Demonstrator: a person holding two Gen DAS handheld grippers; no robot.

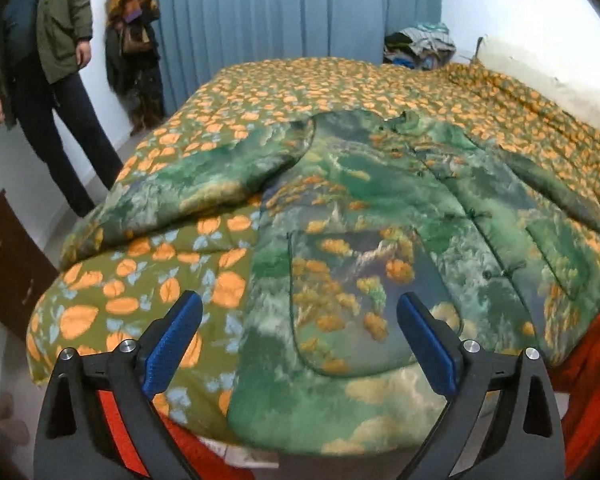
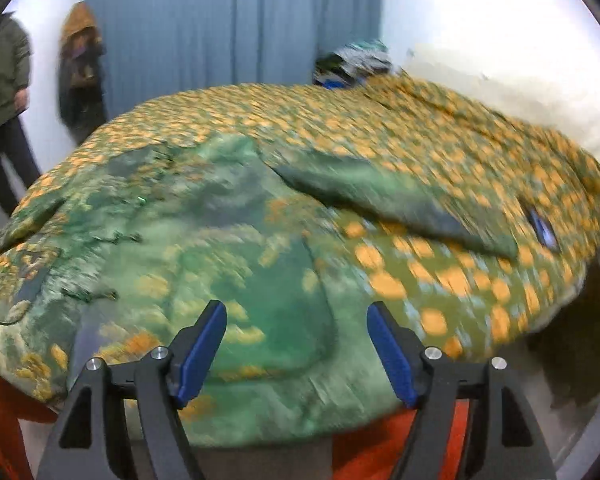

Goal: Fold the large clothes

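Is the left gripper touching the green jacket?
Apart. The left wrist view shows the left gripper open above the green jacket, nothing pinched between its blue pads.

Left gripper (image 1: 300,344), right gripper (image 2: 297,354) — black frames, blue ribbed fingers (image 1: 172,346), silver screws.

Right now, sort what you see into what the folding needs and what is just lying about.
For the job: jacket, spread on the quilt; left tongs and right tongs, both open and empty.

Lying about: clothes pile, pillow, hanging coats, curtain.
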